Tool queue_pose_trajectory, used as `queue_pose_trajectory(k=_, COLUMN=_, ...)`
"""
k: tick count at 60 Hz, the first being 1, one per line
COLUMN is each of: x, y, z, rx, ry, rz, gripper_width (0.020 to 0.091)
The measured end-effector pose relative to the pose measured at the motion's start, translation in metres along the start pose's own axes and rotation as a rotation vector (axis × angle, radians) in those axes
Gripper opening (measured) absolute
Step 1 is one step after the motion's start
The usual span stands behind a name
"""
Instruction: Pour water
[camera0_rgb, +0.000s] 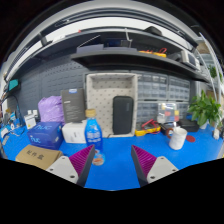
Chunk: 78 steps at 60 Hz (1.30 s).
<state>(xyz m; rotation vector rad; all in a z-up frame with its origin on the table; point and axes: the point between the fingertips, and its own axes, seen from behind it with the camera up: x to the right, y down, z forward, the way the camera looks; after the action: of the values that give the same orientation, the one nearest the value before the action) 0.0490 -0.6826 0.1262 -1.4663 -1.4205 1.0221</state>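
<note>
A clear water bottle (93, 133) with a blue label stands upright on the blue table (120, 170), just beyond my left finger. A small clear cup (98, 158) sits on the table right in front of the bottle, close to the left finger's tip. My gripper (112, 158) is open, its magenta pads (81, 159) spread wide with only bare blue tabletop between them. The bottle and cup lie to the left of the gap, not between the fingers. A white cup (177, 138) stands farther off to the right.
A cardboard box (38, 157) lies at the near left, with a blue basket (45, 135) and a white box (74, 132) behind it. A purple bag (51, 109) stands at the back left. A potted plant (207, 110) is at the right. Shelves (140, 55) hang above.
</note>
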Motion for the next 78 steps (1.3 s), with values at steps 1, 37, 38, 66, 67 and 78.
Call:
queue_pose_trajectory(k=1, x=-0.008, y=0.002, z=0.004, rx=-0.002, ry=-0.009, rz=-0.001, gripper_width=0.0739)
queue_pose_trajectory(k=37, x=-0.066, y=-0.004, z=0.133, rx=0.035, ry=-0.055, rz=-0.015, gripper_width=0.0602)
queue_pose_trajectory(k=38, x=-0.068, y=-0.005, z=0.135, rx=0.044, ry=-0.06, rz=-0.013, gripper_width=0.0592)
queue_pose_trajectory(k=66, x=-0.069, y=-0.007, z=0.141, rx=0.063, ry=-0.175, rz=0.036, gripper_width=0.0401)
queue_pose_trajectory(k=67, x=-0.067, y=-0.007, z=0.141, rx=0.059, ry=-0.179, rz=0.043, gripper_width=0.0402)
queue_pose_trajectory(k=78, x=-0.018, y=-0.028, z=0.135, rx=0.049, ry=-0.23, rz=0.215, gripper_width=0.0403)
